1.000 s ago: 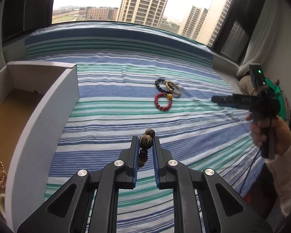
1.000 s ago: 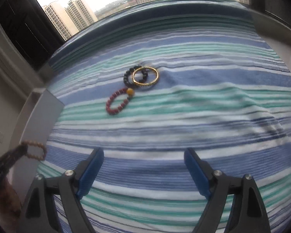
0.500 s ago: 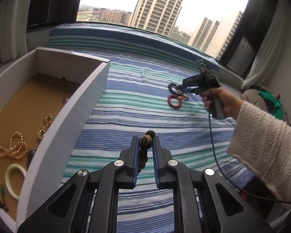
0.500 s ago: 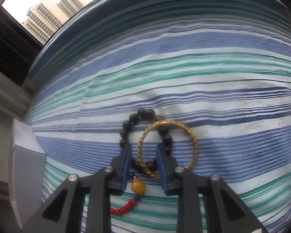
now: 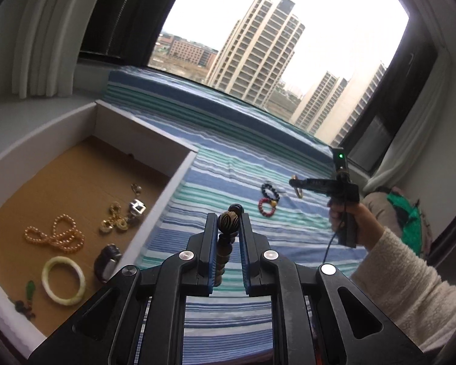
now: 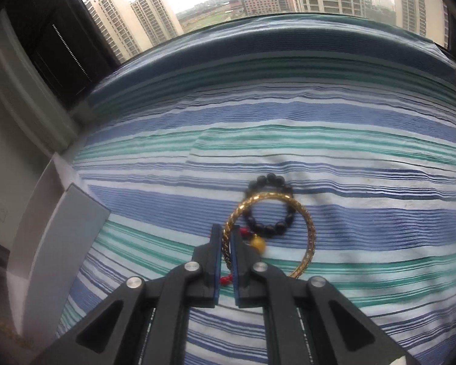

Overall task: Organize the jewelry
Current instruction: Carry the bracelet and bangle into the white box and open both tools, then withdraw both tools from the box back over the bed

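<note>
My left gripper point(image 5: 226, 217) is shut on a string of brown carved beads point(image 5: 228, 223), which hangs between its fingers just right of the white box point(image 5: 170, 191). In the right wrist view my right gripper point(image 6: 225, 232) is shut on the left side of a twisted gold bangle point(image 6: 310, 228), held slightly above the striped cloth point(image 6: 349, 152). A black bead bracelet point(image 6: 270, 179) lies below the bangle. A red bead bracelet point(image 6: 225, 279) with an amber bead point(image 6: 257, 241) is partly hidden by the fingers. The left wrist view shows the right gripper point(image 5: 295, 182) from the side with the bangle point(image 5: 299, 194) hanging from it.
The box has a cardboard floor holding several pieces: an orange bead strand point(image 5: 57, 237), a pale bangle point(image 5: 63, 279), gold rings point(image 5: 115, 222). A person's hand point(image 5: 364, 222) and fleecy sleeve point(image 5: 404, 273) hold the right gripper. Windows border the far edge of the cloth.
The right gripper came down to the bracelets, shut on the gold bangle and lifted it off the black one. The left gripper swung left and up beside the box, still holding the brown beads.
</note>
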